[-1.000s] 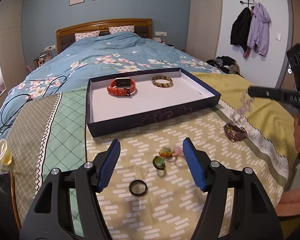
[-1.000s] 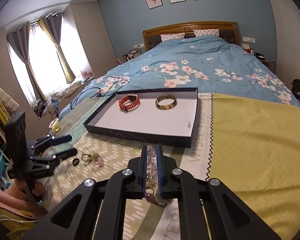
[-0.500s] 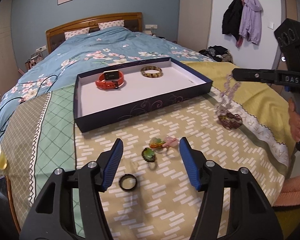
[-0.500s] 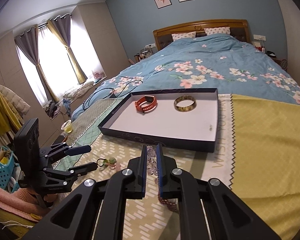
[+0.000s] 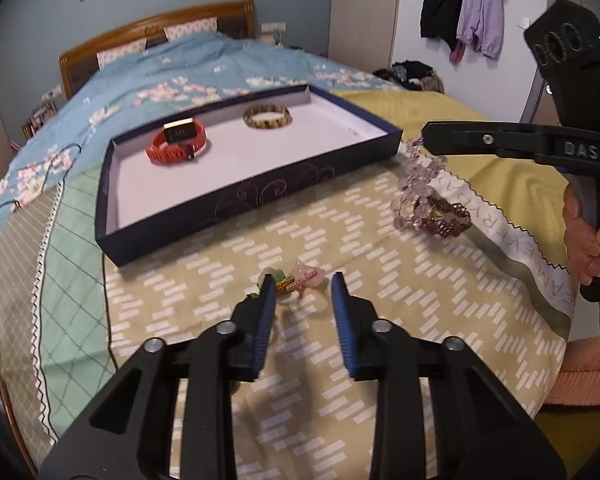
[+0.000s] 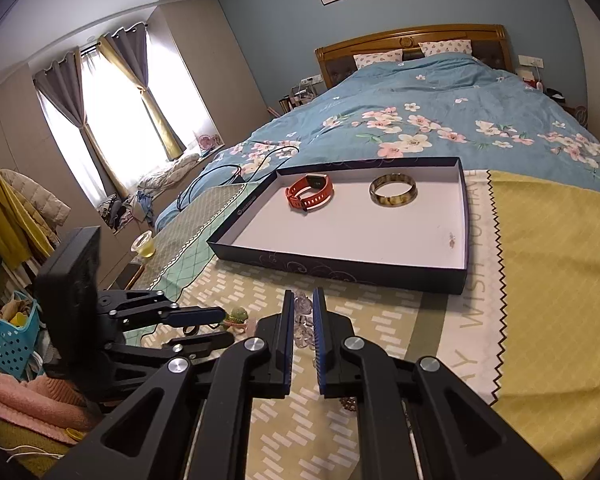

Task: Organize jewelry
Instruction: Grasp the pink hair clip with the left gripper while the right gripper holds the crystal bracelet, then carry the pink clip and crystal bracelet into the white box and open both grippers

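Note:
A dark blue tray (image 5: 236, 200) (image 6: 340, 272) on the bed holds a red watch (image 5: 177, 145) (image 6: 310, 197) and a tortoiseshell bangle (image 5: 267, 117) (image 6: 393, 194). My right gripper (image 6: 301, 300) (image 5: 425, 138) is shut on a clear purple bead bracelet (image 5: 414, 184) (image 6: 302, 320) and holds it up just right of the tray's near corner. A dark red bracelet (image 5: 446, 218) lies under it. My left gripper (image 5: 303, 286) is open, its fingertips around small green and pink rings (image 5: 296, 278) on the cloth.
A patterned cloth (image 5: 380, 288) covers the near bed. Black cables (image 6: 220, 176) lie left of the tray. A plastic cup (image 6: 144, 245) stands on a low table at the left. A blue basket (image 6: 12, 332) is on the floor.
My left gripper has moved forward and down over the small rings, its jaws narrower. The black ring has passed out of sight. My right gripper has lifted the bead bracelet higher, toward the tray.

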The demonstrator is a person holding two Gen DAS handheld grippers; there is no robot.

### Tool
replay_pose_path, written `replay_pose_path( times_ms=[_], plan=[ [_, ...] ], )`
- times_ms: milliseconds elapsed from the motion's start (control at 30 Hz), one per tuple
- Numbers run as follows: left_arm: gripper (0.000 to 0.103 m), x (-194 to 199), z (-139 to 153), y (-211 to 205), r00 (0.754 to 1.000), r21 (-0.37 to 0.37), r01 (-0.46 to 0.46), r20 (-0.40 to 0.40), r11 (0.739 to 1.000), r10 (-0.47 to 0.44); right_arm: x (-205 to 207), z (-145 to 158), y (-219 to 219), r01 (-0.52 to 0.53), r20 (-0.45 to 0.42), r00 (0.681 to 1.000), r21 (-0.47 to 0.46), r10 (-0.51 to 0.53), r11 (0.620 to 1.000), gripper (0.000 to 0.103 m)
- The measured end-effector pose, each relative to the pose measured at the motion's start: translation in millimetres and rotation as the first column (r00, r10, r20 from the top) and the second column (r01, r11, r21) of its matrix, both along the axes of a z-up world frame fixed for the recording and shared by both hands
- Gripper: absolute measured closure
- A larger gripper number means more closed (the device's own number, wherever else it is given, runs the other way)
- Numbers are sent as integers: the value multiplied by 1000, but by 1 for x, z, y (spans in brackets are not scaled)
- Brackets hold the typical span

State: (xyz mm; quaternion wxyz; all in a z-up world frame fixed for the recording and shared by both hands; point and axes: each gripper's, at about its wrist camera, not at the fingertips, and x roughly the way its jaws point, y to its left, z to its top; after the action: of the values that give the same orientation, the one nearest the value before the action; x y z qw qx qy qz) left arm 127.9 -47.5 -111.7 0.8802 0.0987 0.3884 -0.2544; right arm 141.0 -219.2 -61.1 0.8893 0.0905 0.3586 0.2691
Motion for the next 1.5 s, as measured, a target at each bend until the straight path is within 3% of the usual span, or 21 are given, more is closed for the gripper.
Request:
replay_pose_path(
  times_ms=[133, 267, 500, 633, 833, 933, 1500],
  plan=[
    [95, 4, -3, -1, 1000, 21, -8, -6, 1000, 8, 1, -5, 1, -5, -14, 1000, 4, 5, 1000, 95],
    [99, -2, -2, -4, 1000, 28, 16, 4, 999, -16, 2, -8, 0, -6, -22, 1000, 7, 6, 1000, 95],
    [99, -11, -5, -1, 998, -18, 45, -39, 999, -45, 1, -5, -5, 2, -17, 1000, 25, -1, 1000, 95],
    [82, -6, -3, 3, 999, -30, 22, -39, 999, -23, 1, -5, -4, -2, -14, 1000, 27, 2, 1000, 95],
    [81, 0, -5, -6, 998, -20, 45, -41, 999, -46, 2, -4, -4, -3, -15, 1000, 28, 3, 1000, 95],
    [95, 2, -8, -9, 997, -14, 39, -60, 999, -40, 2, -4, -4, -2, -15, 1000, 30, 3, 1000, 95],
    [99, 5, 20, 8, 1000, -119, 2, -24, 993, -5, 7, 15, -9, 5, 26, 1000, 43, -6, 999, 95]
  ],
)
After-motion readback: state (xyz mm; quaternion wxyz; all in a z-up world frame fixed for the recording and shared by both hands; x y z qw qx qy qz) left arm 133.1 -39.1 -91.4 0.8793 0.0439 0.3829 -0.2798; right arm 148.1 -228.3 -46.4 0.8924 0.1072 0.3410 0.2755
